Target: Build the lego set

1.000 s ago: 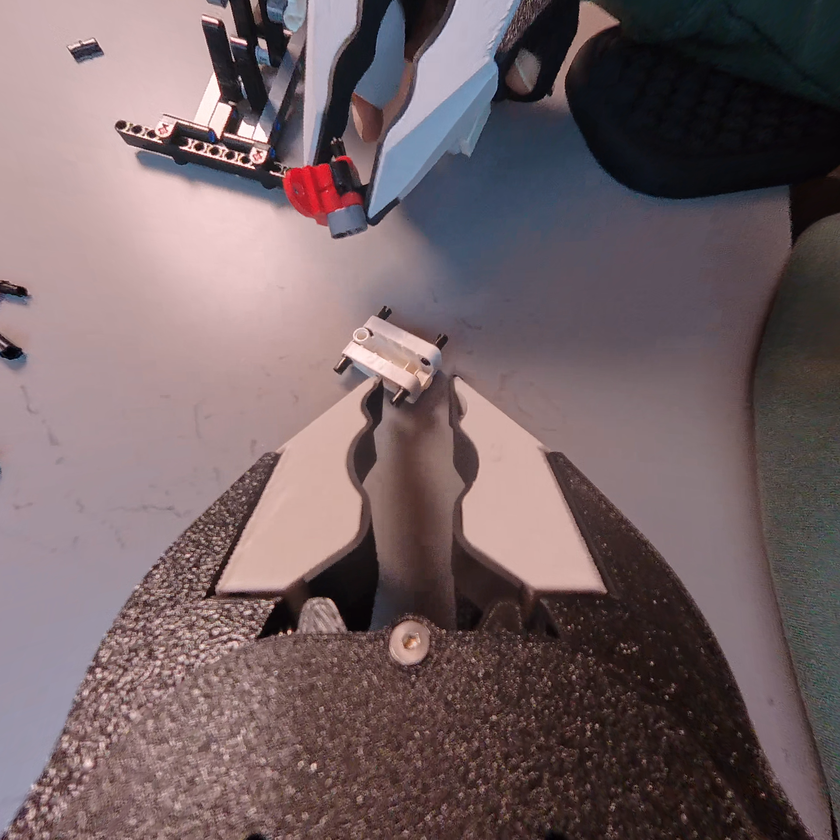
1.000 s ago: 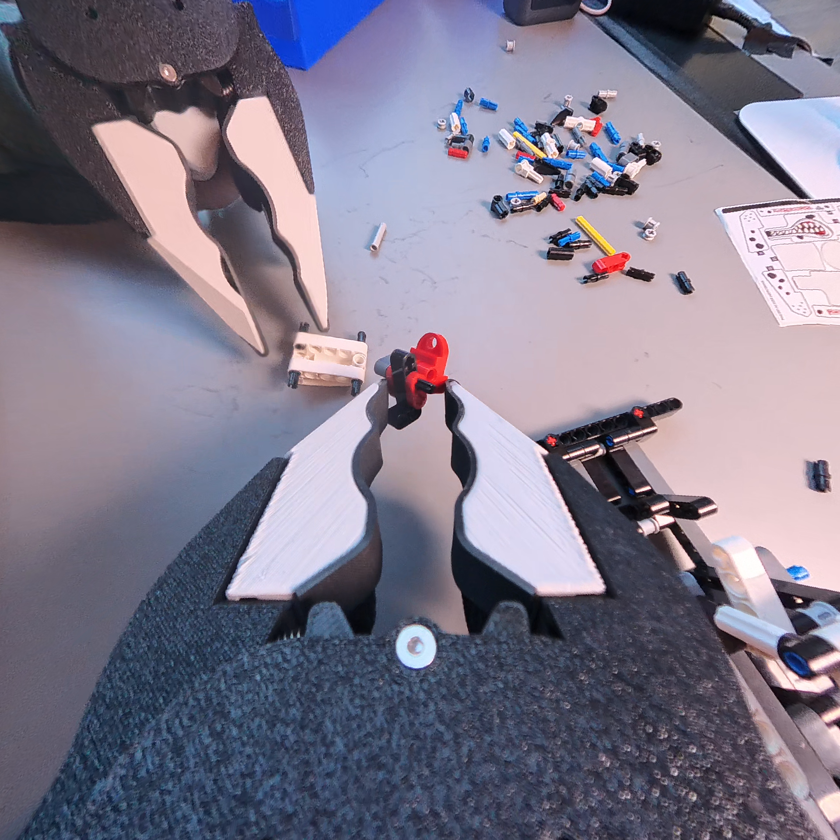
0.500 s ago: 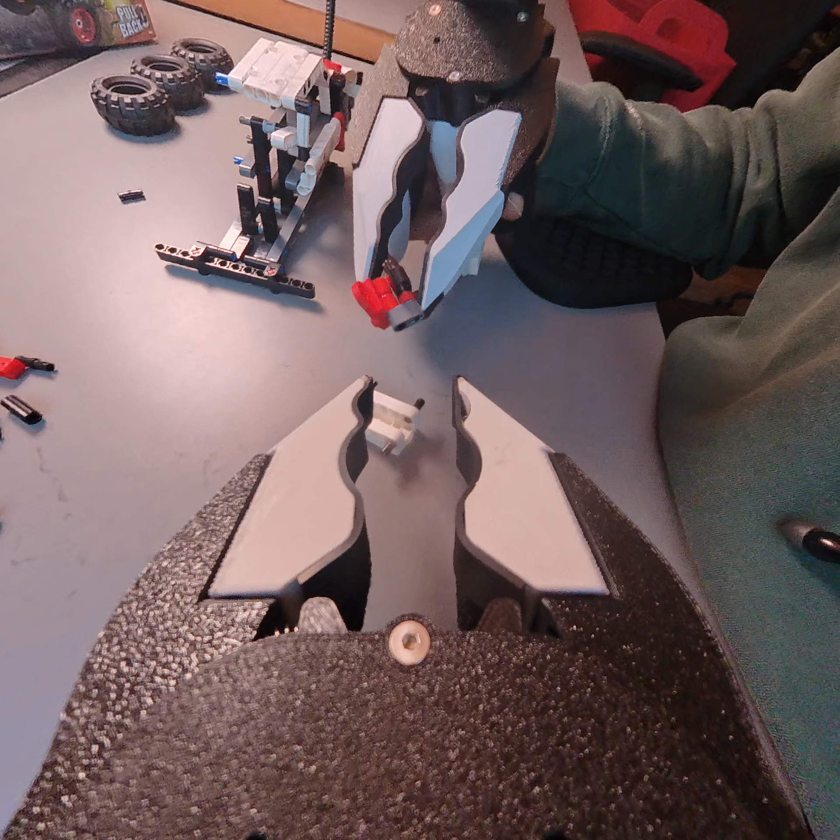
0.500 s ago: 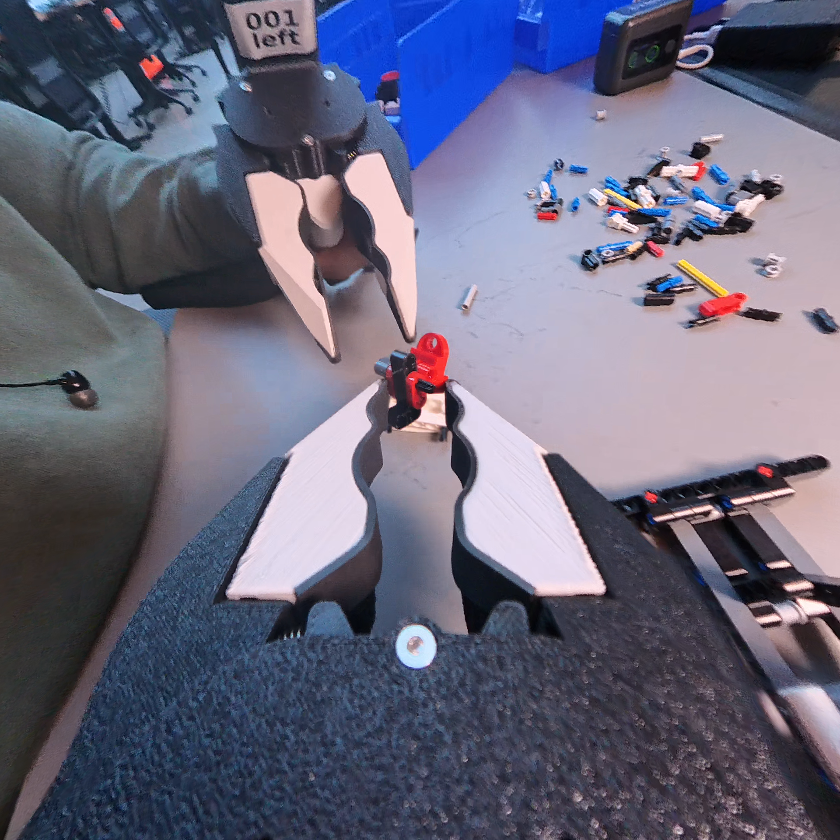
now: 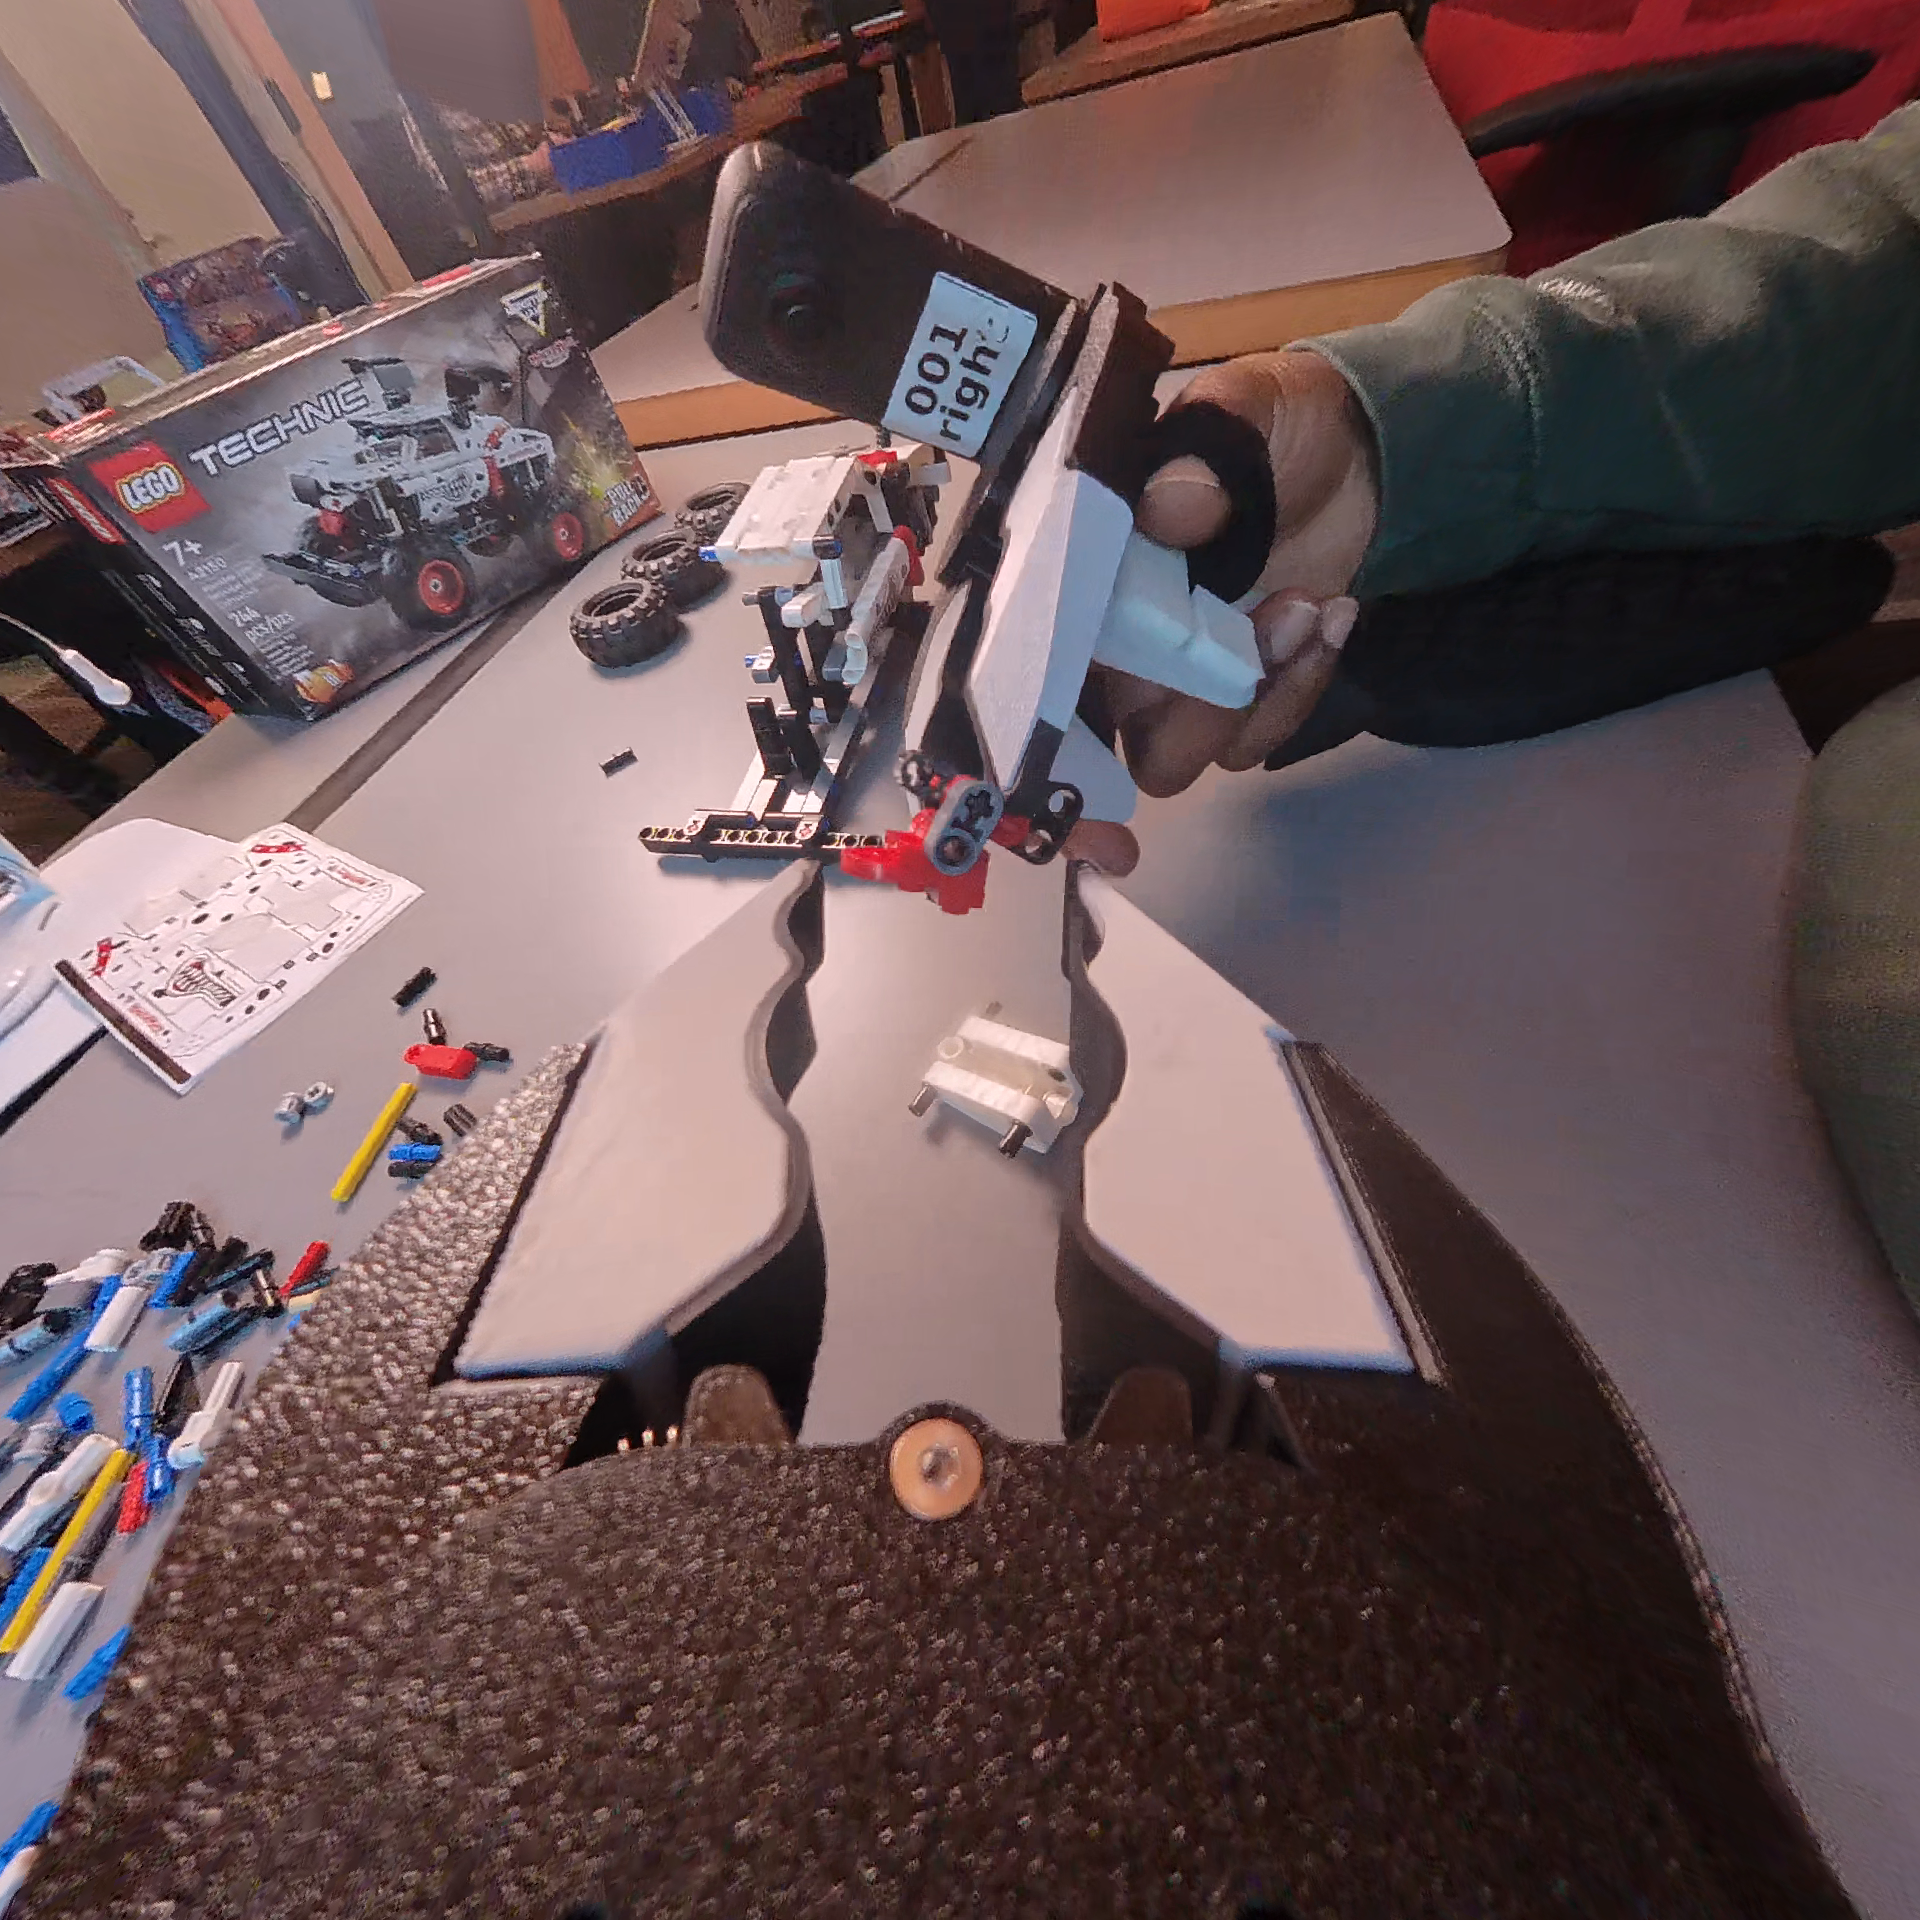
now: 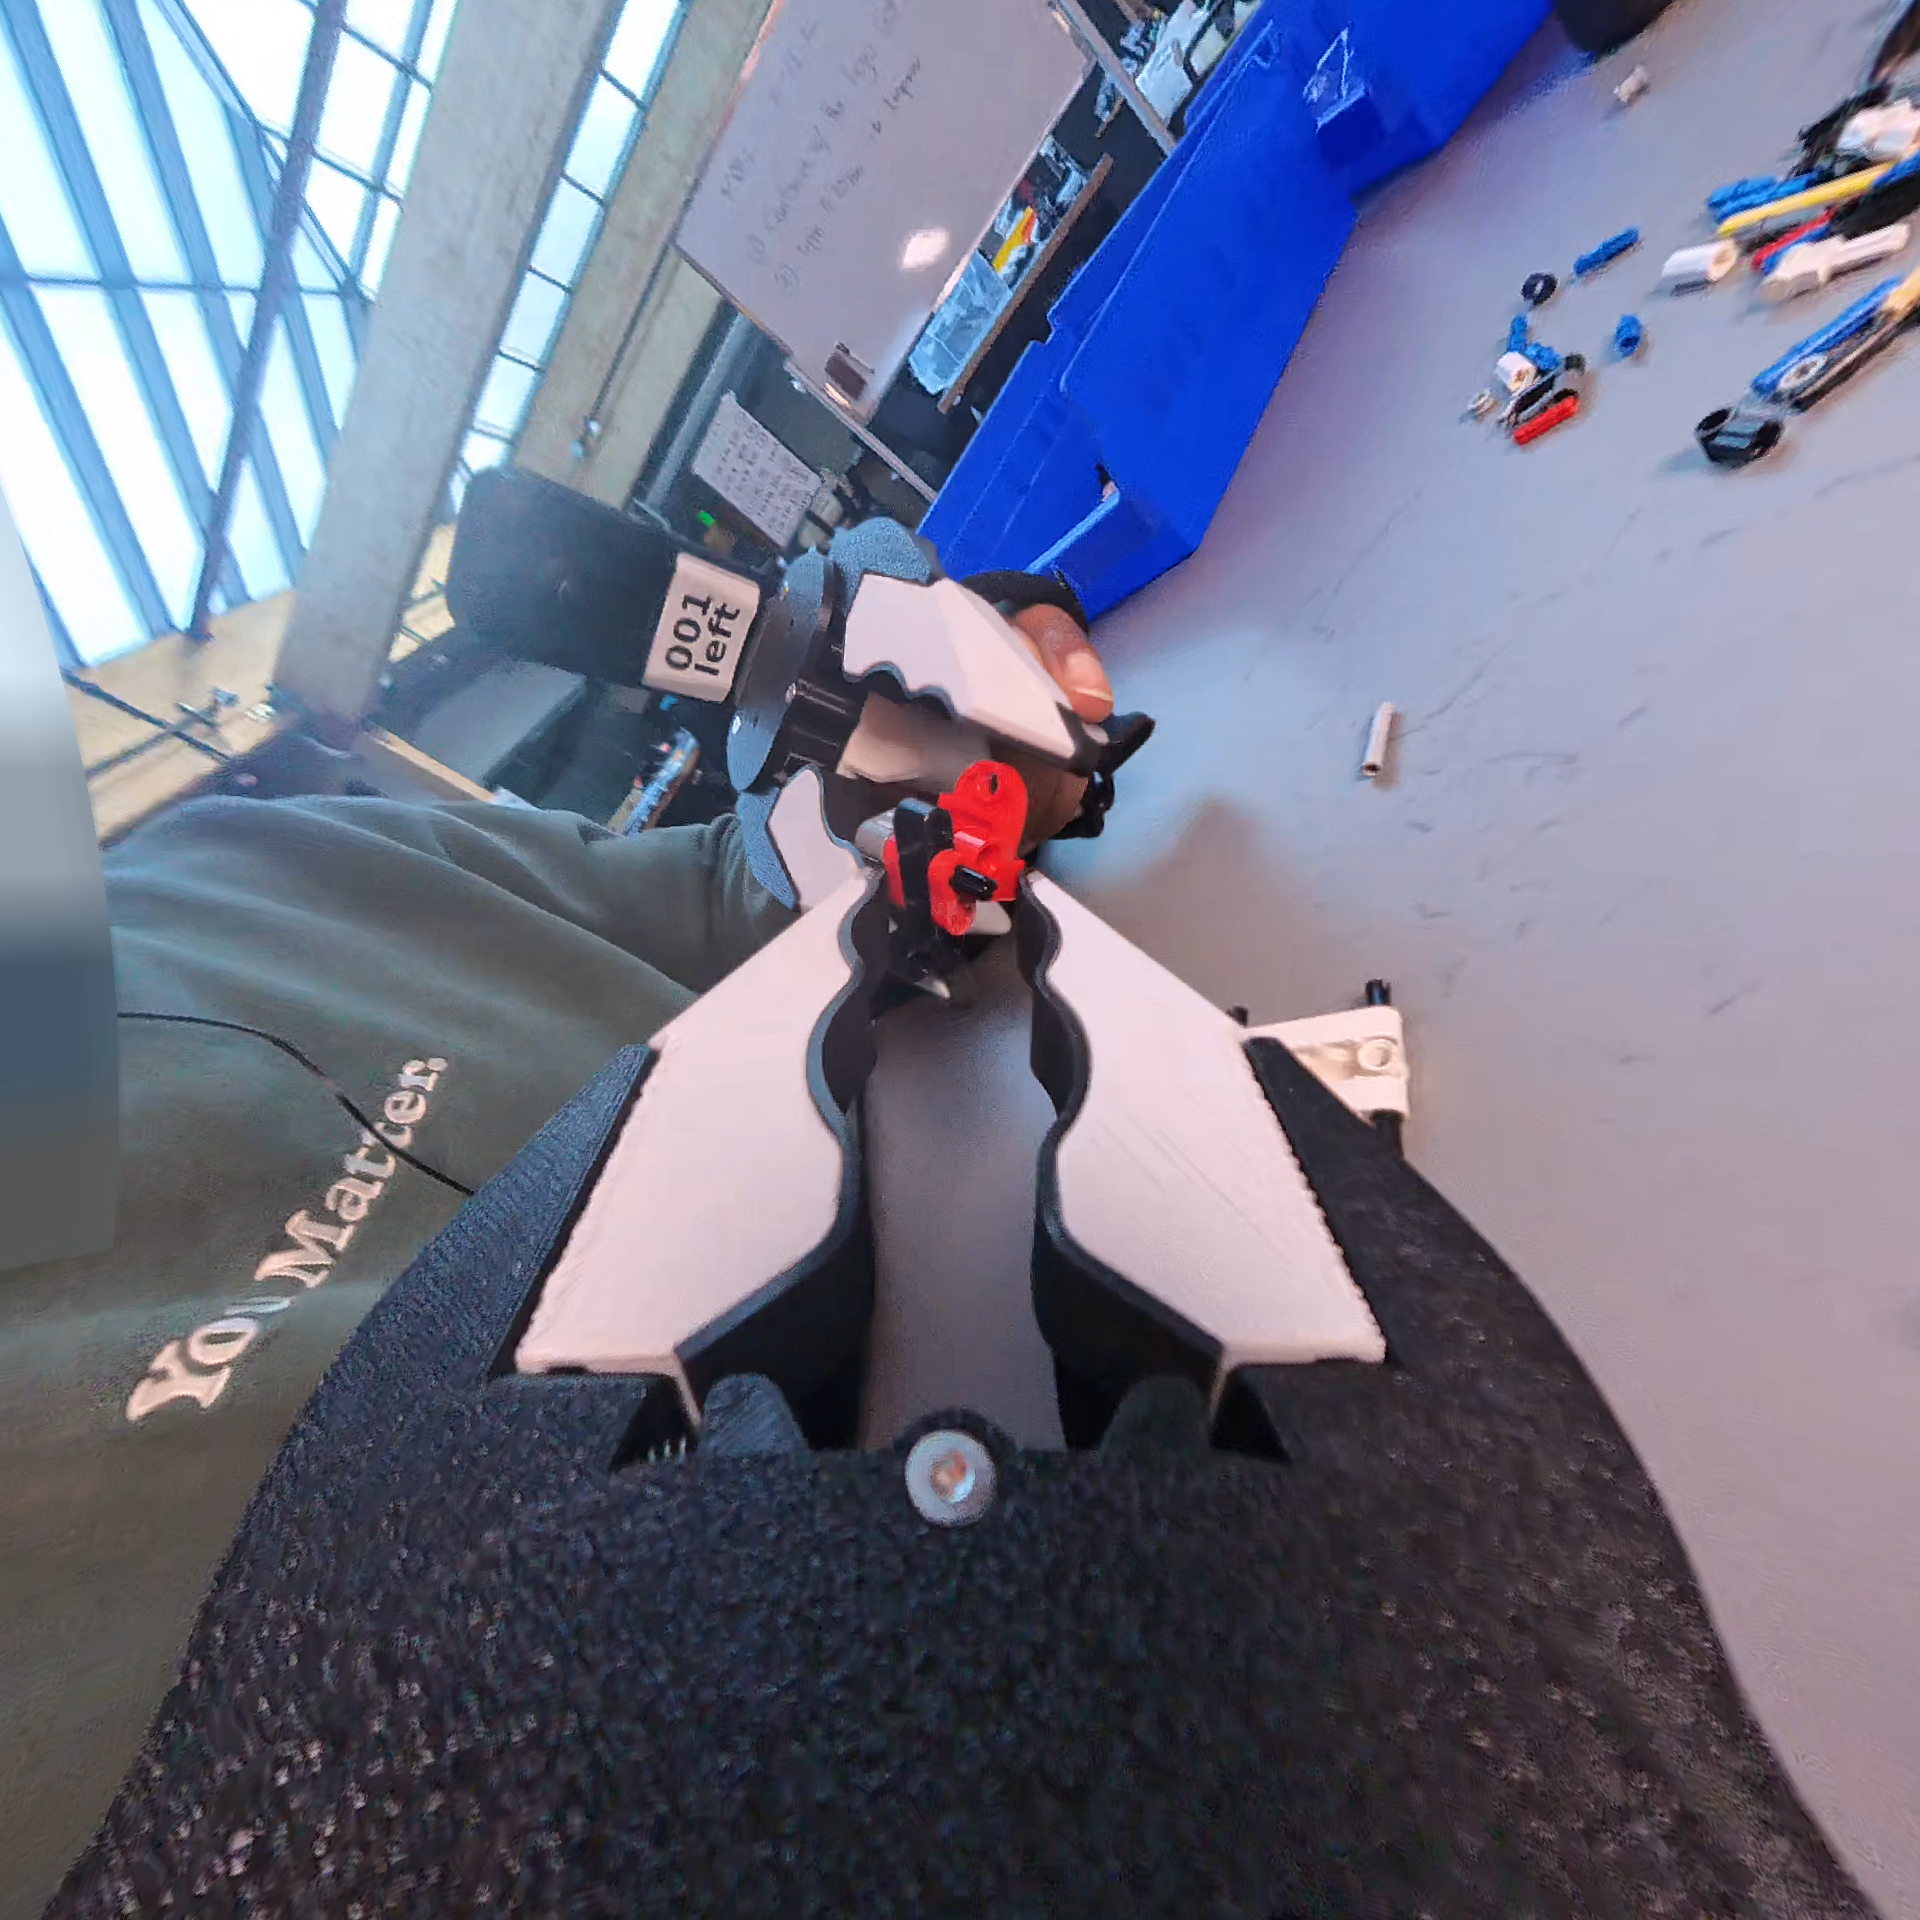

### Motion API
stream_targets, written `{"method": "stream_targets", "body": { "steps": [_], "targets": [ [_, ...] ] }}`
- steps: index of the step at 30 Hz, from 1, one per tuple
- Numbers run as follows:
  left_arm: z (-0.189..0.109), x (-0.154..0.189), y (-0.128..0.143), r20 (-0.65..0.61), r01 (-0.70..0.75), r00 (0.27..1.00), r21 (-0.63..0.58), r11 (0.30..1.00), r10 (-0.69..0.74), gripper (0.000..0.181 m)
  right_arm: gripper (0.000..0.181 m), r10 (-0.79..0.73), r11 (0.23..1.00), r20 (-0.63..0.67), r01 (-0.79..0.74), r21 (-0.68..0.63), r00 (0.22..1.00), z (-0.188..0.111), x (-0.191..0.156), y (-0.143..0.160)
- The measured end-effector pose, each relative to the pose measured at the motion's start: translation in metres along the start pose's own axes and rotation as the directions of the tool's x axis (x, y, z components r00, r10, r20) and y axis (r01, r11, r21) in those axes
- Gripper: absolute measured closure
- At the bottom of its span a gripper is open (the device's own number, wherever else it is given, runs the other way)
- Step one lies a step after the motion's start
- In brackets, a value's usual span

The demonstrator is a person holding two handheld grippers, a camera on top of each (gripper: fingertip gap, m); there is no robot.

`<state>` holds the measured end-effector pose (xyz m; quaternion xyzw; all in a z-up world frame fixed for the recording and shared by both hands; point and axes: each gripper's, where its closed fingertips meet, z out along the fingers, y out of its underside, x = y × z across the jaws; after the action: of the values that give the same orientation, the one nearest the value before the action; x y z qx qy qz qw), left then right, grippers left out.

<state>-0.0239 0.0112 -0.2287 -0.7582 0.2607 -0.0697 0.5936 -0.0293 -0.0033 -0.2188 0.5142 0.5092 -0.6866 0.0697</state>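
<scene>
While the right gripper (image 6: 943, 899) has its fingers (image 6: 727, 1122) clamped on the red-and-black lego subassembly (image 6: 961, 842), I see the left gripper (image 5: 940, 883) with fingers (image 5: 665, 1143) spread apart and nothing between the tips. Both are lifted off the grey desk (image 5: 1455, 1039) and point at each other, tips close; from the left wrist view the red piece sits right at my left fingertips, whether touching I can't tell. A grey two-hole connector faces the left camera on that subassembly.

White lego block (image 5: 995, 1081) with black pins lies flat on the desk below the left gripper, seen through the gap between its fingers. Right wrist view shows the same block just beside the right finger's outer edge, partly hidden.

Partly built chassis (image 5: 821, 665) stands on the desk behind the right gripper, black beams with white panels on top. Three black tyres (image 5: 665, 582) sit next to it, the set's box (image 5: 343, 499) beyond them. Instruction sheet (image 5: 229, 935) lies on the left side, with loose parts (image 5: 114, 1340) in blue, black, white, yellow and red scattered near it. Blue bins (image 6: 1195, 312) line the desk's far edge in the right wrist view. Operator's green sleeve (image 5: 1610, 395) runs in from the right.
</scene>
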Motion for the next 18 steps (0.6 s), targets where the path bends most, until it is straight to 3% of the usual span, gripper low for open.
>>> {"method": "stream_targets", "body": {
  "steps": [4,14,16,18],
  "targets": [
    [0.001,-0.003,0.008,0.035,-0.052,0.998,-0.051,0.997,0.054,0.156,0.158,0.095,0.995,0.035,-0.095,-0.012,0.995,0.005,0.002,0.006],
    [0.001,-0.002,0.011,0.007,-0.019,1.0,-0.064,0.998,0.02,0.156,0.158,0.173,0.985,0.081,-0.172,-0.008,0.982,0.003,0.003,0.006],
    [0.0,-0.003,0.01,0.003,0.011,1.0,-0.057,0.998,-0.011,0.156,0.153,0.124,0.992,0.072,-0.125,0.001,0.99,0.0,0.002,0.002],
    [-0.003,-0.005,0.008,0.002,0.038,0.999,-0.035,0.999,-0.038,0.156,0.145,-0.044,0.999,0.018,0.044,-0.002,0.999,-0.007,0.0,-0.003]
  ]
}}
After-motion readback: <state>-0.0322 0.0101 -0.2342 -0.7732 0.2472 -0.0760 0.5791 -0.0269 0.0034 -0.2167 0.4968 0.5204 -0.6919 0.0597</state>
